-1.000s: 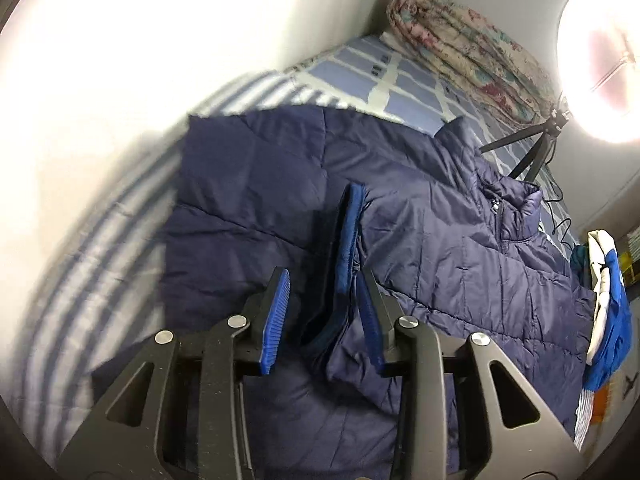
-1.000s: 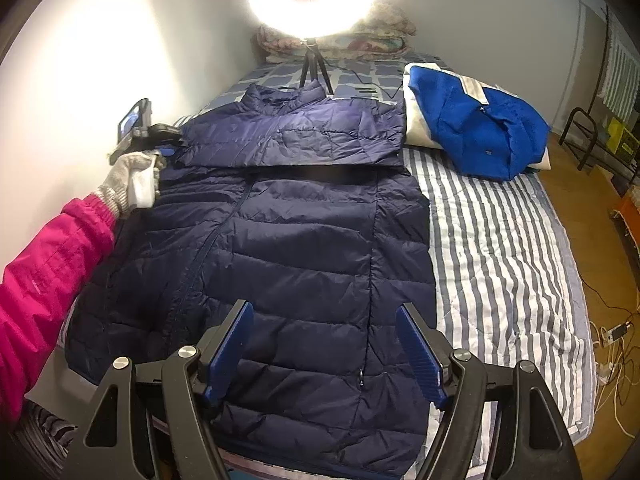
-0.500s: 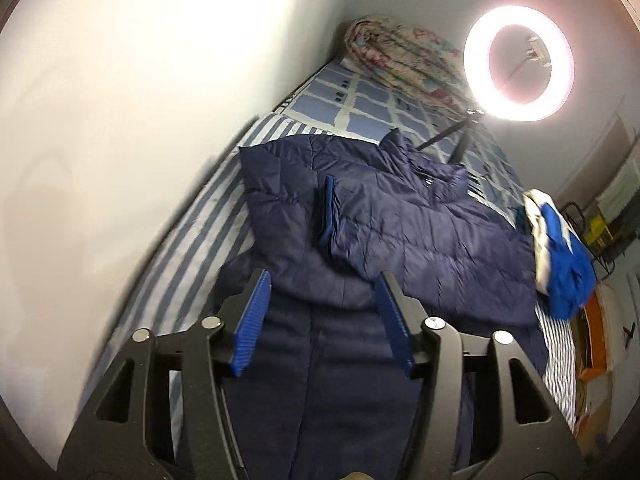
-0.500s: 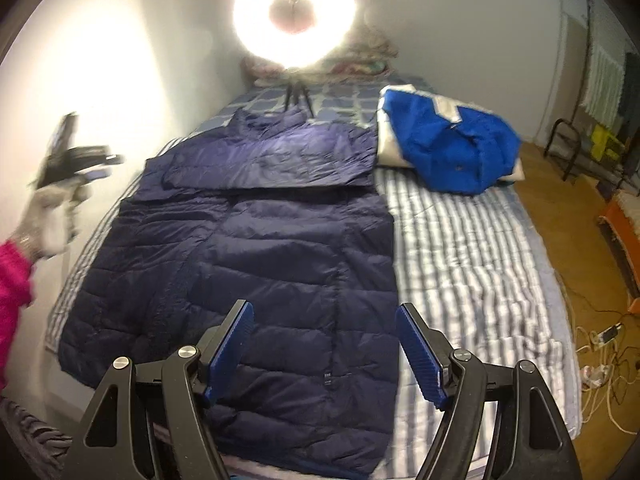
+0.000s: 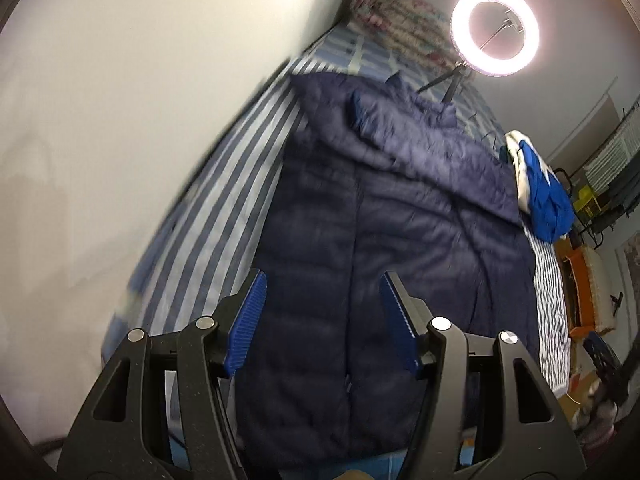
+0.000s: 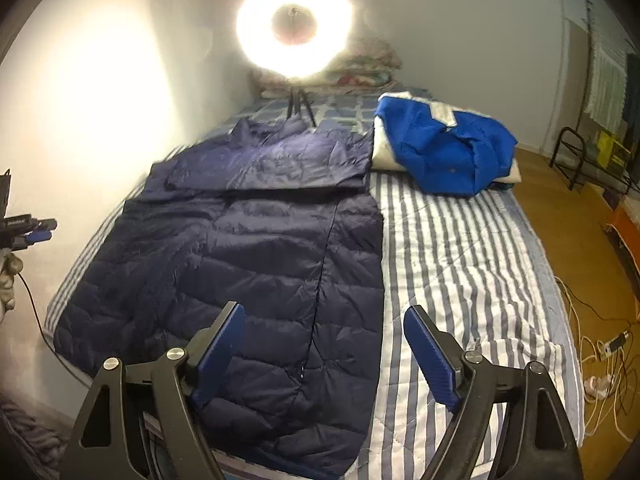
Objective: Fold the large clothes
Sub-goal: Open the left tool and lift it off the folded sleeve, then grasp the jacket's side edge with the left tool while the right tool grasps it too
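navy down jacket lies long axis 6-to-12, hem nearest | right gripper spread, empty, hem at its 11 | left gripper spread, empty, over hem centre; both about equally near

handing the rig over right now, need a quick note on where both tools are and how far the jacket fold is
Left tool: open, empty, held above the near half of the navy jacket.
Right tool: open, empty, over the jacket's near right edge.
Jacket: lies flat on the striped bed, along the wall side; the sleeves are folded in across the chest at the collar end, near the ring light.
Blue jacket: in a heap at the far right of the bed, not laid out.
Done: sleeves in.
Left: probably fold the body up from the hem, then do the blue one.
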`<move>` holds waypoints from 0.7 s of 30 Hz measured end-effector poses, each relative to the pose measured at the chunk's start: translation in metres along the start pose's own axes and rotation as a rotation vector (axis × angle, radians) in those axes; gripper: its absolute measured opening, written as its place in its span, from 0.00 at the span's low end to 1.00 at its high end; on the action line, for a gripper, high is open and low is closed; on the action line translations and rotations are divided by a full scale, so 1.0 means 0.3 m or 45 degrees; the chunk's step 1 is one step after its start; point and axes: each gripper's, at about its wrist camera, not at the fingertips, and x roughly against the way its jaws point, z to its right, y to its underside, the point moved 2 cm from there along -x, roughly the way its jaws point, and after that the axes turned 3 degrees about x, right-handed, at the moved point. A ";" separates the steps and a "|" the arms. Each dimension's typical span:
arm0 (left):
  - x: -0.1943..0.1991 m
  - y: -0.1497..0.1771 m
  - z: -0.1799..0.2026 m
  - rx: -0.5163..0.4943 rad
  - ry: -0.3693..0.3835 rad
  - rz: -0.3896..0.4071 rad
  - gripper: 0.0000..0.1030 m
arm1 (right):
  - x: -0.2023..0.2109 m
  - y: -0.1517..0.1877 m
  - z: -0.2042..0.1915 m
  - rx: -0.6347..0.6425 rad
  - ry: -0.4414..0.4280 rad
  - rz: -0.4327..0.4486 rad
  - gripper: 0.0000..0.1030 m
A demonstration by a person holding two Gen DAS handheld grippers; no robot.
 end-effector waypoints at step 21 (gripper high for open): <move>-0.177 0.315 -0.251 0.280 0.077 -0.340 0.59 | -0.287 0.273 0.216 -0.277 -0.319 -0.463 0.79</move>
